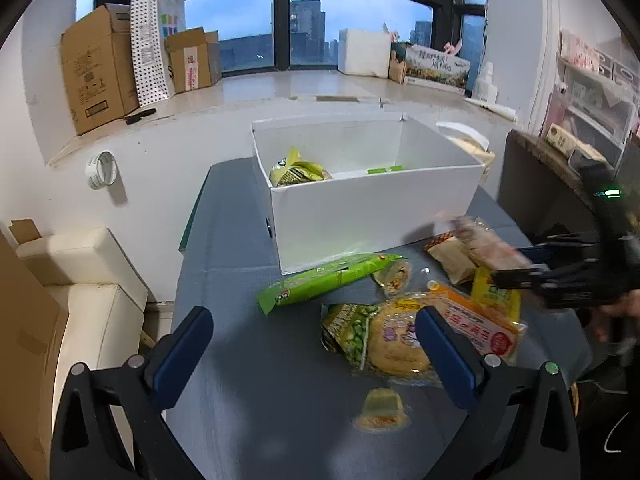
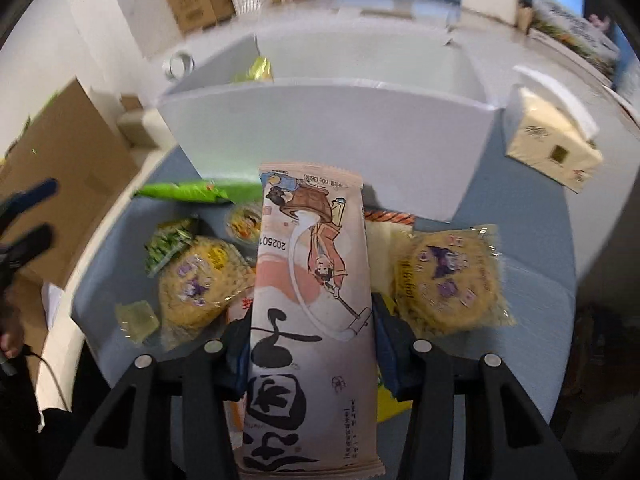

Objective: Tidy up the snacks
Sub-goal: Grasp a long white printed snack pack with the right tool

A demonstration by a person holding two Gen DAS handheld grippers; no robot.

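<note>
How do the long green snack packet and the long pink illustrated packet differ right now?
The long green packet lies flat on the grey table, ungripped; the pink illustrated packet is clamped in the right hand-held gripper, held above the pile. The green one lies across the front of the white box, while the pink one points toward that box. Green is plain bright green; pink carries cartoon figures and large black characters. Both are long, narrow sealed packets.
</note>
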